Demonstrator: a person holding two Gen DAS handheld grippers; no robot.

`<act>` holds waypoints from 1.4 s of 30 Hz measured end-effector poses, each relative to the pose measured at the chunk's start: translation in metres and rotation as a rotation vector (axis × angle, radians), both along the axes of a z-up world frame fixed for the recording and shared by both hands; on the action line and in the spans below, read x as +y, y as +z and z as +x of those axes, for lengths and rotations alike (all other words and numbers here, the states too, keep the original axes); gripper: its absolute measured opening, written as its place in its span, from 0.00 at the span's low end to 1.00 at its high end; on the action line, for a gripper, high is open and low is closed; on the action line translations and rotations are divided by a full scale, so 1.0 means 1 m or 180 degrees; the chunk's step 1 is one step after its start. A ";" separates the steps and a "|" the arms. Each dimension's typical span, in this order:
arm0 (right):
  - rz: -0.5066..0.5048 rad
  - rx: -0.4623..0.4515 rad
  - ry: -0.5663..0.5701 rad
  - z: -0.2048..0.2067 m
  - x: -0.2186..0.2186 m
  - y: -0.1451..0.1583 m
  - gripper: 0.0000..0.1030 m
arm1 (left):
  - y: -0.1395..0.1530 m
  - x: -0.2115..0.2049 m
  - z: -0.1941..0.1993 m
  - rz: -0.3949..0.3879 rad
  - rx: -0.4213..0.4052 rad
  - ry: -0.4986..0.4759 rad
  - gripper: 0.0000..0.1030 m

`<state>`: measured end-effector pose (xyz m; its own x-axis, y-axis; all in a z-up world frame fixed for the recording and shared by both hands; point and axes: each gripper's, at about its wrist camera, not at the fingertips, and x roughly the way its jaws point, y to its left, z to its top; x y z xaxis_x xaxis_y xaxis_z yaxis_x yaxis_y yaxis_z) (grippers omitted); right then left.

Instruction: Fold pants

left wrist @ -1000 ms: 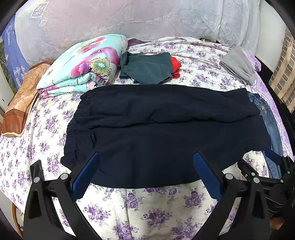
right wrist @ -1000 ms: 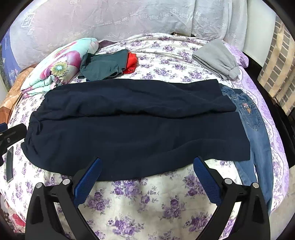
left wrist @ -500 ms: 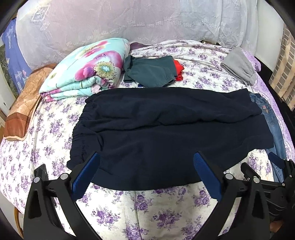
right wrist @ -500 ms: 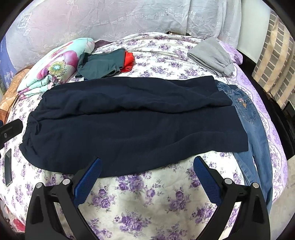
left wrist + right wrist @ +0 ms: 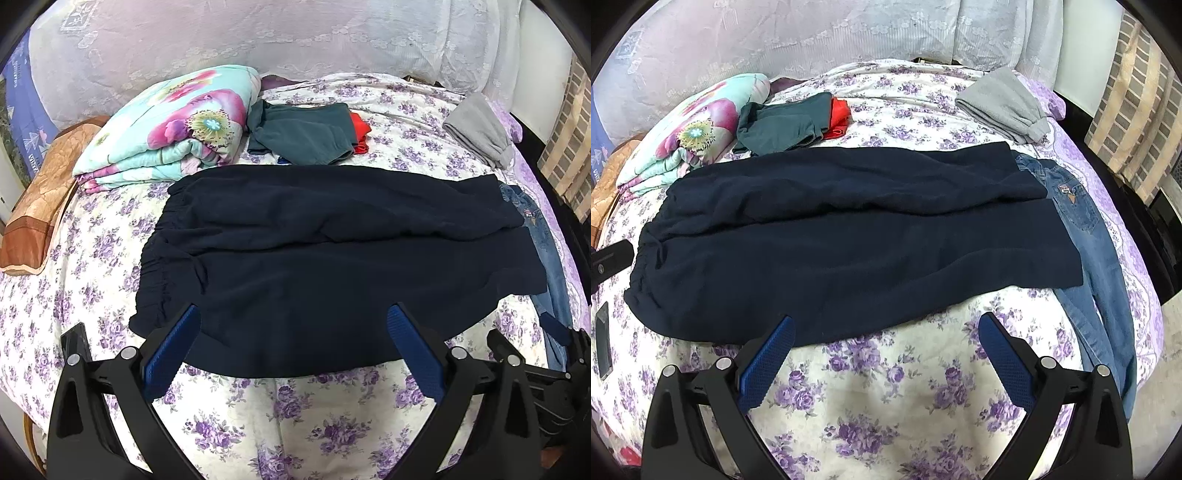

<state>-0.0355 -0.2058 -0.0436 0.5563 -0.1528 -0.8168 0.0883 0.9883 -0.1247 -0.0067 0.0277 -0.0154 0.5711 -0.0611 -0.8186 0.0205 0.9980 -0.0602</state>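
Dark navy pants [image 5: 332, 258] lie flat across the floral bed, elastic waistband at the left, leg ends at the right; they also show in the right wrist view [image 5: 849, 236]. My left gripper [image 5: 293, 332] is open and empty, hovering over the near edge of the pants. My right gripper [image 5: 886, 339] is open and empty, just in front of the pants' near edge, over the sheet. The right gripper's body shows at the lower right of the left wrist view [image 5: 554, 369].
Blue jeans [image 5: 1097, 258] lie along the right end of the pants. A folded floral quilt [image 5: 173, 129], teal and red clothes [image 5: 306, 133] and a grey garment [image 5: 480, 129] sit further back. A brown pillow [image 5: 40, 199] lies at left. A curtain hangs behind the bed.
Both grippers have pulled back and up from the bed, so the pants sit a little farther and higher in view. Both stay open.
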 end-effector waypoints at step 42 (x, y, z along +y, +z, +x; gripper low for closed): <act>0.1536 0.0028 -0.1731 0.042 -0.230 -0.072 0.82 | -0.115 0.131 0.046 -0.0737 0.1096 0.1188 0.15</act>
